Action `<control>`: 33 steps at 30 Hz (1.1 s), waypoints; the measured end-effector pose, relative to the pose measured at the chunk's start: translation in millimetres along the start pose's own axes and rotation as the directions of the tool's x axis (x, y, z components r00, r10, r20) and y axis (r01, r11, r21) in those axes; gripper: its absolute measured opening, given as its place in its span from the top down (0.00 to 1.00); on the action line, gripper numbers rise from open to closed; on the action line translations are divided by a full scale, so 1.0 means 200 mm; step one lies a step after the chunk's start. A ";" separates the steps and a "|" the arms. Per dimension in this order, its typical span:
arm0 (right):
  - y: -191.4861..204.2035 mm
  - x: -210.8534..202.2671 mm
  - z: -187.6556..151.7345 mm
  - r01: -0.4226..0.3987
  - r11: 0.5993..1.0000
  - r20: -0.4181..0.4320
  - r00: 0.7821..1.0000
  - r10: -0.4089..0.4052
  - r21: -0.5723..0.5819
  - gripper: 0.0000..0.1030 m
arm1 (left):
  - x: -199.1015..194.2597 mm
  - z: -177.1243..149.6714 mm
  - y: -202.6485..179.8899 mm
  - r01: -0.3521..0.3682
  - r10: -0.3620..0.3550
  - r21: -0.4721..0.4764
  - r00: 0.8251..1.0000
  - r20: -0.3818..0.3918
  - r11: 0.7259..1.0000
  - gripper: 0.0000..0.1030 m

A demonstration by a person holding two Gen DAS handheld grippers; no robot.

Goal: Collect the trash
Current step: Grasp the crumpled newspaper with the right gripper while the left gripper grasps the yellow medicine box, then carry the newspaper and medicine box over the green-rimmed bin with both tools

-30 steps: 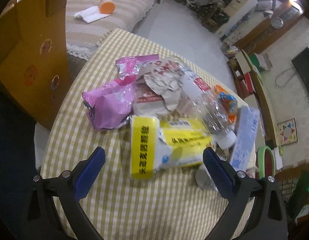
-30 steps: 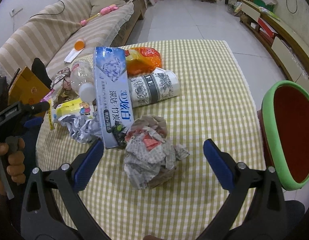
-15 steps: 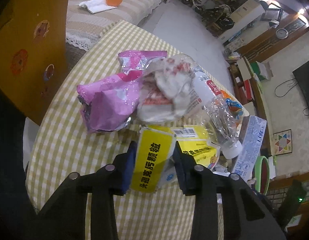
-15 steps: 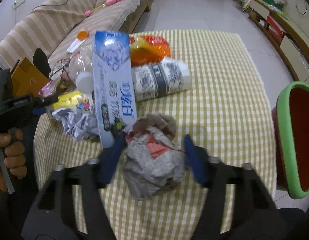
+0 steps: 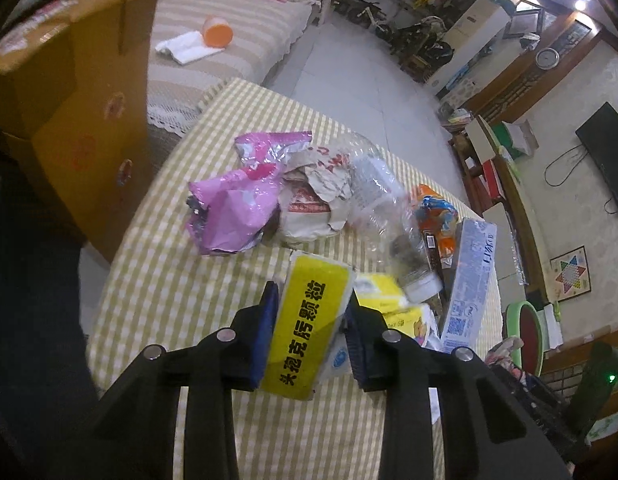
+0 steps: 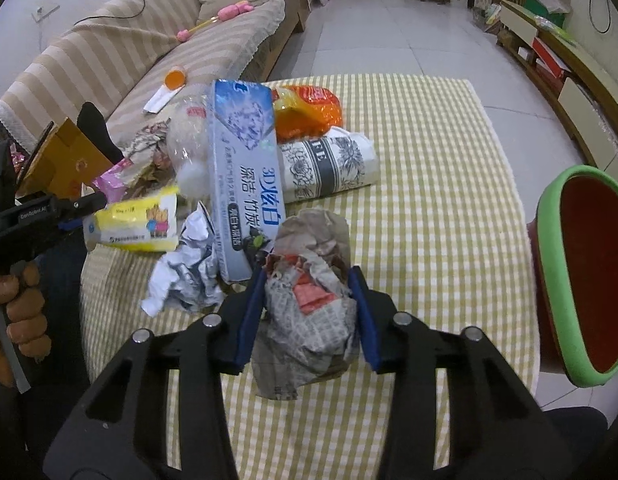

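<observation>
Yellow box (image 5: pixel 309 322), near table edge at 6 o'clock of the pile: left gripper (image 5: pixel 311 336) jaws clamped on it. Paper wad (image 6: pixel 309 300): right gripper (image 6: pixel 307 316) jaws just closing, pressing it. Bin (image 6: pixel 565 264) at 3 o'clock, likely the drop point.

Checked table (image 6: pixel 429 160) holds toothpaste box (image 6: pixel 245 168), orange bag (image 6: pixel 309 112), paper roll (image 6: pixel 329 168), foil wad (image 6: pixel 185 276), centre-left of frame.
</observation>
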State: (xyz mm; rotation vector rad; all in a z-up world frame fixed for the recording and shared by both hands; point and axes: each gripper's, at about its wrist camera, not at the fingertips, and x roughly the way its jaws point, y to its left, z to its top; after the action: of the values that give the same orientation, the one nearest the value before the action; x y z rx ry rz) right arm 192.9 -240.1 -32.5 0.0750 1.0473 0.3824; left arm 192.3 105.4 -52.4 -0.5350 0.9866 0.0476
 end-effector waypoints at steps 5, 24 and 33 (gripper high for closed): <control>0.04 -0.06 0.00 -0.007 1.000 0.024 1.000 0.007 -0.010 0.60 | -0.10 -0.02 -0.01 -0.013 0.012 0.011 0.999 0.035 1.000 0.71; 0.07 -0.27 0.00 -0.023 1.000 0.104 0.994 0.025 -0.020 0.60 | -0.41 -0.01 -0.16 0.023 -0.035 0.096 0.991 0.132 0.995 0.71; 0.03 -0.34 0.00 -0.027 1.000 0.140 0.990 0.027 -0.004 0.60 | -0.43 -0.02 -0.28 0.041 -0.059 0.137 0.990 0.131 0.990 0.71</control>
State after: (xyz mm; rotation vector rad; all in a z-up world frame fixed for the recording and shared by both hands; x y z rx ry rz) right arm 161.0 -256.9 24.3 0.1126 0.9083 0.3970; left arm 156.5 72.7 38.4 -0.4274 0.8380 -0.0272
